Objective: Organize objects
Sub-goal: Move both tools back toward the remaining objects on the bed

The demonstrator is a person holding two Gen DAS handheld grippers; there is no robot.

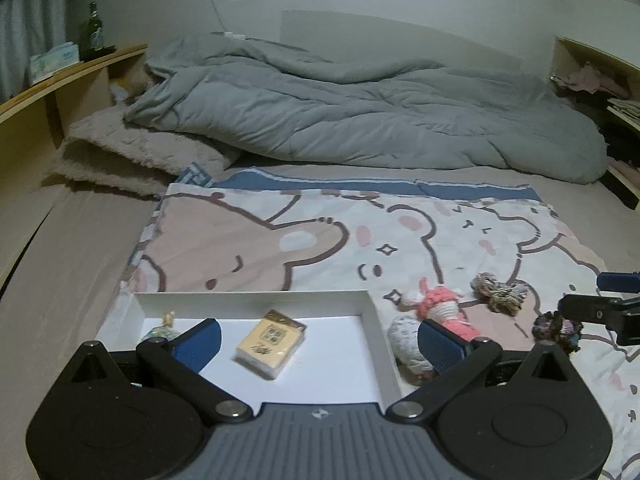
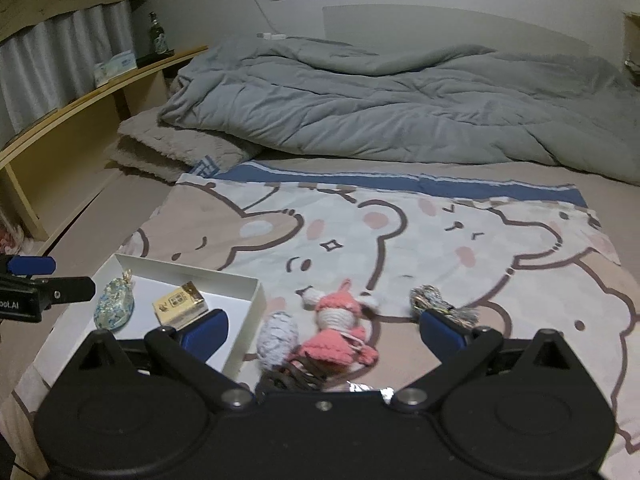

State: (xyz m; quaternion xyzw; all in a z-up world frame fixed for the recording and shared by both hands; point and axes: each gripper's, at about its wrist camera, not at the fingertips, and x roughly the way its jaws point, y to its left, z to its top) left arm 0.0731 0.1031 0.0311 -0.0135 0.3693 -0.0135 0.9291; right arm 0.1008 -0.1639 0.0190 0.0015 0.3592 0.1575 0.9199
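Spread over the bed, a bear-print blanket [image 2: 400,232] is being used as the sorting ground, with a shallow white tray [image 1: 372,312] being kept at its near left edge, apparently as the collecting place. Inside the tray a small yellow box [image 1: 270,344] and a blue-green pendant [image 2: 114,310] are being held, while the pink crochet doll [image 2: 340,328], a grey-white knitted ball [image 2: 276,338] and a brownish tassel [image 2: 436,302] are being left loose beside it, outside. Both the left tongs [image 1: 318,340] and the right tongs [image 2: 324,330] are being held wide and empty, the right ones being aimed over the doll, probably as the next pick.
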